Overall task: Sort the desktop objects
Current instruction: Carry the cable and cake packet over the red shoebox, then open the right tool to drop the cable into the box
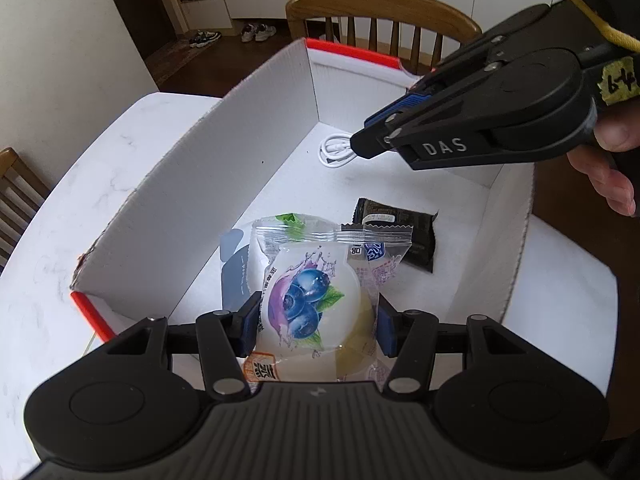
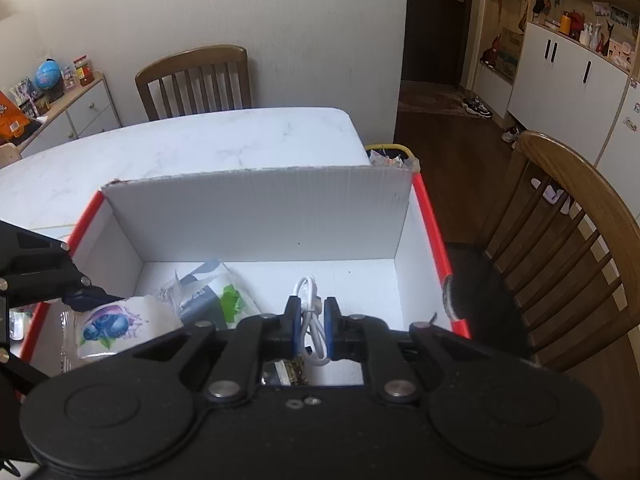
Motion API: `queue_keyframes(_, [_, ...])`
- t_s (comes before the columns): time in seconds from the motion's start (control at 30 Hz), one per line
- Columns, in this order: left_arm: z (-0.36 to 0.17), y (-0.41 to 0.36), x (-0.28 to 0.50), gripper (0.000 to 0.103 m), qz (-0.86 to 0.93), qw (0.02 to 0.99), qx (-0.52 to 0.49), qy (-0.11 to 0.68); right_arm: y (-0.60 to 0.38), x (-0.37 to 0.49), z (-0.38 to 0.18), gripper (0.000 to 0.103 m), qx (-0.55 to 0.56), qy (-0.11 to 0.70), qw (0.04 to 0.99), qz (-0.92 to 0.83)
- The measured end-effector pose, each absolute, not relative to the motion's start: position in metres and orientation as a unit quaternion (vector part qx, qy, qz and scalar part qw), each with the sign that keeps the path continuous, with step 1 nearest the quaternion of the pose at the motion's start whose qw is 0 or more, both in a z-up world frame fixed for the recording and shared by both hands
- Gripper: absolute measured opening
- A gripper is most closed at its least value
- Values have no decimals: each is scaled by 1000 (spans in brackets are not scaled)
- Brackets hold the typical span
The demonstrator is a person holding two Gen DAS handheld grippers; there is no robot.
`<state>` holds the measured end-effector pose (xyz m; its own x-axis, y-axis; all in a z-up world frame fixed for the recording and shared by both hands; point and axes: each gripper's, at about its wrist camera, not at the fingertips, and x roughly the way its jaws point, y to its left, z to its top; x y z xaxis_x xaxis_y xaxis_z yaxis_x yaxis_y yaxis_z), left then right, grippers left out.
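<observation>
**Both grippers loaded over the white box**

Left wrist view: left gripper [image 1: 318, 320] sits at bottom centre, its 2 blue pads pinching a clear jelly pack [image 1: 316, 300] w/ blueberry print from either side. Pack stands upright between the fingers, over the near end of the white box [image 1: 224, 184]. Behind the pack, partly hidden, lies a dark-blue-and-white pouch [image 1: 234, 268] w/ a green corner. To the right of it, on the box floor, a black snack wrapper [image 1: 400, 232] lies flat, apart from the jelly pack.

Right gripper [image 1: 374, 142] comes in from the upper right of that frame, held by a hand [image 1: 612, 160] at the right edge. Its tips point down-left into the far half of the box, at a white cable [image 1: 334, 152] coiled there.

Right wrist view: right gripper [image 2: 308, 322] at bottom centre, pads pressed nearly together & pinching the white cable [image 2: 310, 312], which loops up and down between them. Cannot tell if the cable touches the box floor. Box [image 2: 256, 212] has red-edged short sides and a tall white far wall. At lower left of the frame the left gripper [image 2: 86, 298] shows w/ the jelly pack [image 2: 120, 328] beside the pouch [image 2: 216, 292].

Box stands on a white marble-look table [image 2: 200, 140]. 2 wooden chairs around it: 1 at upper left [image 2: 192, 80], 1 at right [image 2: 580, 232].
</observation>
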<state>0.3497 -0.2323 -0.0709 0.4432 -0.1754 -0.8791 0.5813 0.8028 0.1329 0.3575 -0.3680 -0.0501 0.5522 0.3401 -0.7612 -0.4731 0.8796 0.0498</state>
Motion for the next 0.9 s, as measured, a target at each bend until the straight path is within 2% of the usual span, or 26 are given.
queue_keyframes(0.77, [-104, -253, 375, 55, -234, 788, 259, 508, -351, 370, -84, 11, -108, 470, 848, 222])
queue_keyframes(0.9, [-108, -256, 379, 55, -233, 784, 264, 511, -352, 370, -86, 16, -112, 484, 840, 220])
